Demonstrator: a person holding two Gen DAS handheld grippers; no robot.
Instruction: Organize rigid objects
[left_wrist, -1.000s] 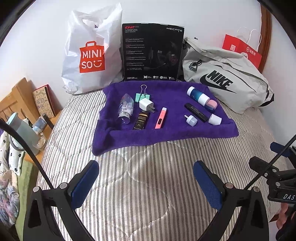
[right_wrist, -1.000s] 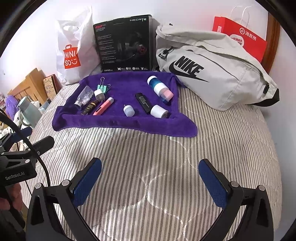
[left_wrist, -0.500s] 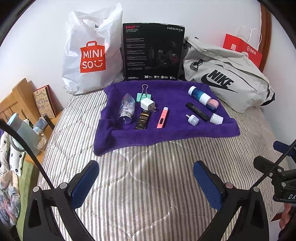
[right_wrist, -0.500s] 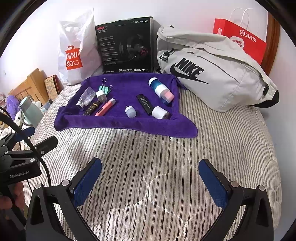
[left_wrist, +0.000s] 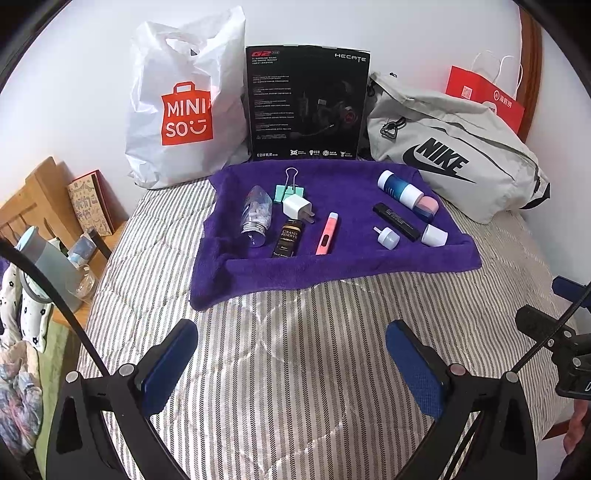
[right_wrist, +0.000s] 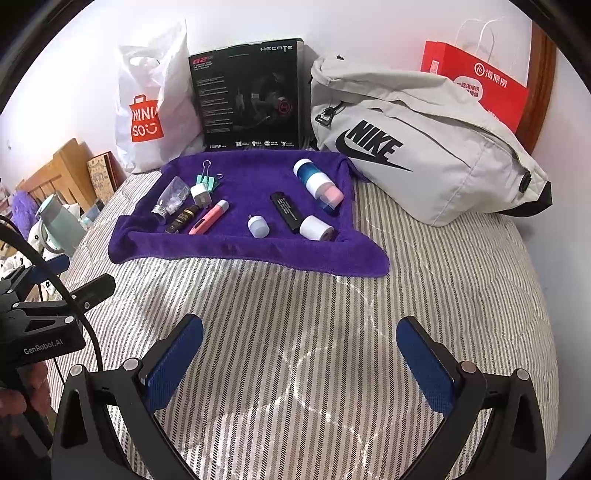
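A purple towel (left_wrist: 332, 269) (right_wrist: 236, 251) lies on the striped bed and carries several small items. At its left are a clear bottle (left_wrist: 256, 216), a teal binder clip (left_wrist: 290, 190), a white charger plug (left_wrist: 296, 206), a black box (left_wrist: 289, 238) and a pink pen-like stick (left_wrist: 327, 233). At its right lie a blue-white-pink tube (left_wrist: 406, 194), a black bar (left_wrist: 395, 220), a small white cap (left_wrist: 387, 236) and a white cylinder (left_wrist: 434, 235). My left gripper (left_wrist: 291, 363) and my right gripper (right_wrist: 301, 360) both stand open and hold nothing, over the bed short of the towel.
Against the wall stand a white Miniso bag (left_wrist: 181, 107), a black headset box (left_wrist: 306, 103), a grey Nike bag (left_wrist: 454, 155) and a red paper bag (left_wrist: 484, 96). A wooden bedside shelf (left_wrist: 40, 199) with a book and a kettle is at left.
Both wrist views have shifted slightly: the towel and its items sit a little lower and nearer in frame. Both grippers stay open, and no item has moved on the towel.
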